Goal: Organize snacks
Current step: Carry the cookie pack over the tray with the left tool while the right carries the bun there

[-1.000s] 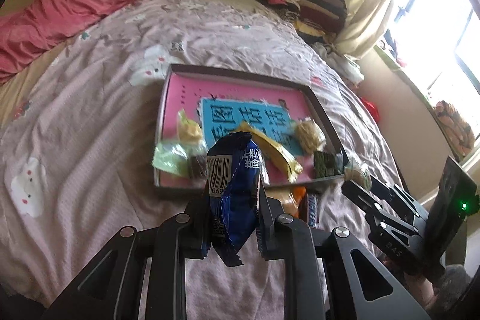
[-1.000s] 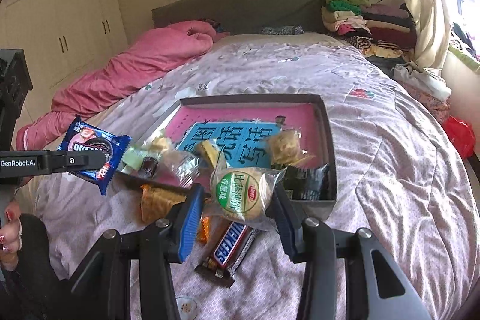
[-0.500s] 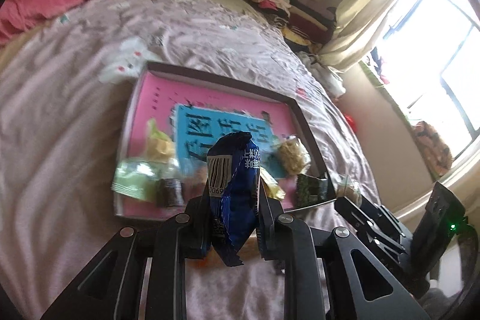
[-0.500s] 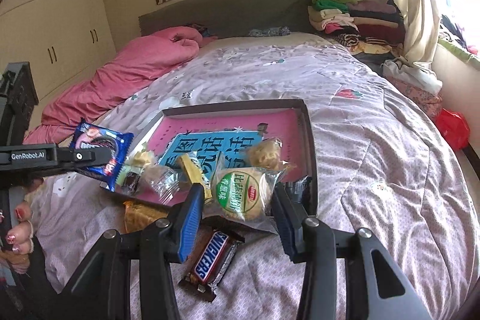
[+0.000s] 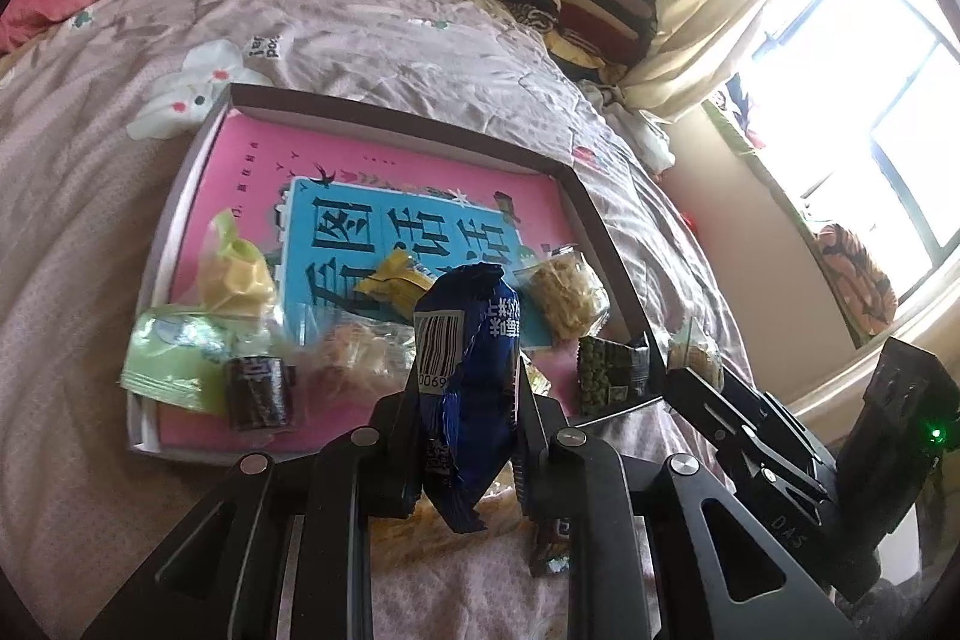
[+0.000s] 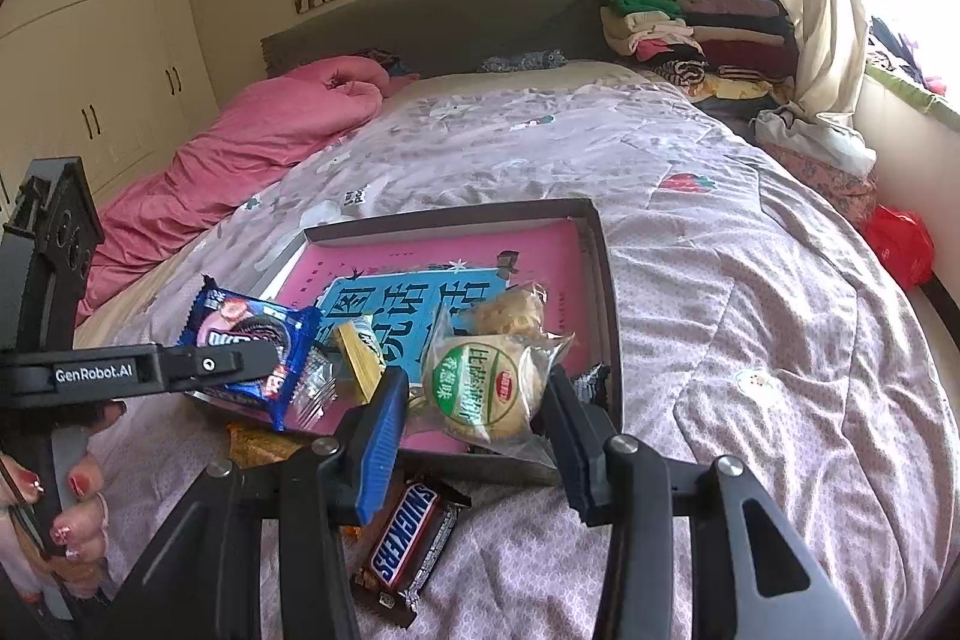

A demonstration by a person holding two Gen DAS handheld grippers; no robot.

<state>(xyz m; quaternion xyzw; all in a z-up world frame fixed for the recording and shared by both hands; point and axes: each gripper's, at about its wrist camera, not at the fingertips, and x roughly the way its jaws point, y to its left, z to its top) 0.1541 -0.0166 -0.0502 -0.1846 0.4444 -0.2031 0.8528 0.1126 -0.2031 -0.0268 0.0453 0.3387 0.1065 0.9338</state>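
Left wrist view: the left claw is clenched on a blue cookie packet, held upright with the barcode facing the camera, above the near edge of the shallow box that lies on the bed. Inside the box, along its near edge, lie a green wrapper, a yellow-green pouch, a yellow bar, a clear bag of puffs and a dark green pack at the near right corner.

In the right wrist view, the right claw grips a clear-wrapped round cake with a green label, also just over the box's near edge. On the bed outside the box, just in front of its near edge, lie a Snickers bar and an orange packet, the latter partly hidden.

The step in hand looks like carrying both snacks to the box for placing. The next move likely calls for lowering each onto a bare stretch of the pink floor, further toward the far edge where there is room, then letting go. The two loose items on the bed probably come afterwards.
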